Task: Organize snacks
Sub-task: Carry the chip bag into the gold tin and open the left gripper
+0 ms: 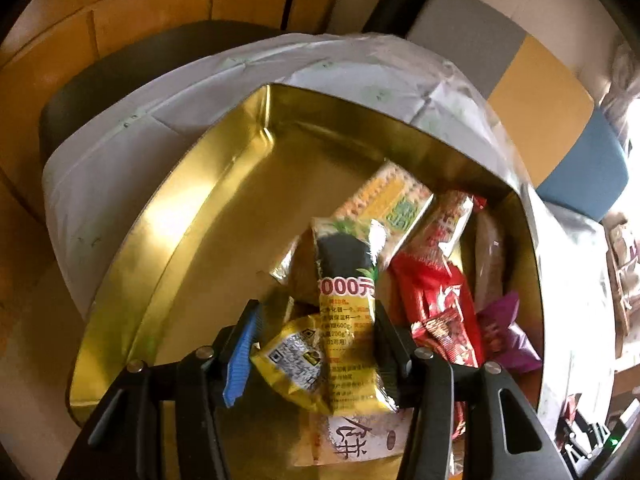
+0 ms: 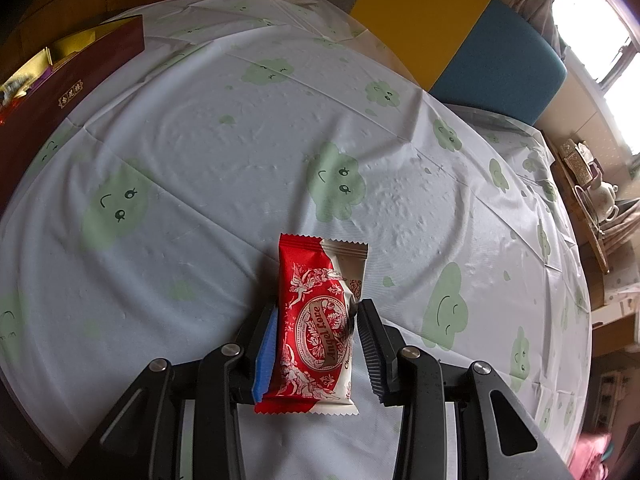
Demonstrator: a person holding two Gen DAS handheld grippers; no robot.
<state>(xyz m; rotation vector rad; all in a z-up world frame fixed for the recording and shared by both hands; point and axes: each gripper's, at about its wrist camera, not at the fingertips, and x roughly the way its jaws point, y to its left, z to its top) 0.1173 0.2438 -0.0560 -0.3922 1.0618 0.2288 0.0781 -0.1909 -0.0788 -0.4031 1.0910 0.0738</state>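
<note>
While gold tin holds snack packets | left jaws apart over them | right jaws bracket red packet, grip unclear

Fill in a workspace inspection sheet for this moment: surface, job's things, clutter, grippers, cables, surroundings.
Surface: round table under a white tablecloth printed with green clouds.
Job's things: gold tin with snack packets piled at one end; red and white Angel Love packet on the cloth; yellow packet atop the pile.
Clutter: dark red box at the table's edge.
Grippers: left gripper flanks the yellow packet, grip unclear; right gripper straddles the Angel Love packet, jaws apart.
Cables: nothing seen.
Surroundings: yellow and blue chair, bright window, white teapot on a side shelf.
</note>
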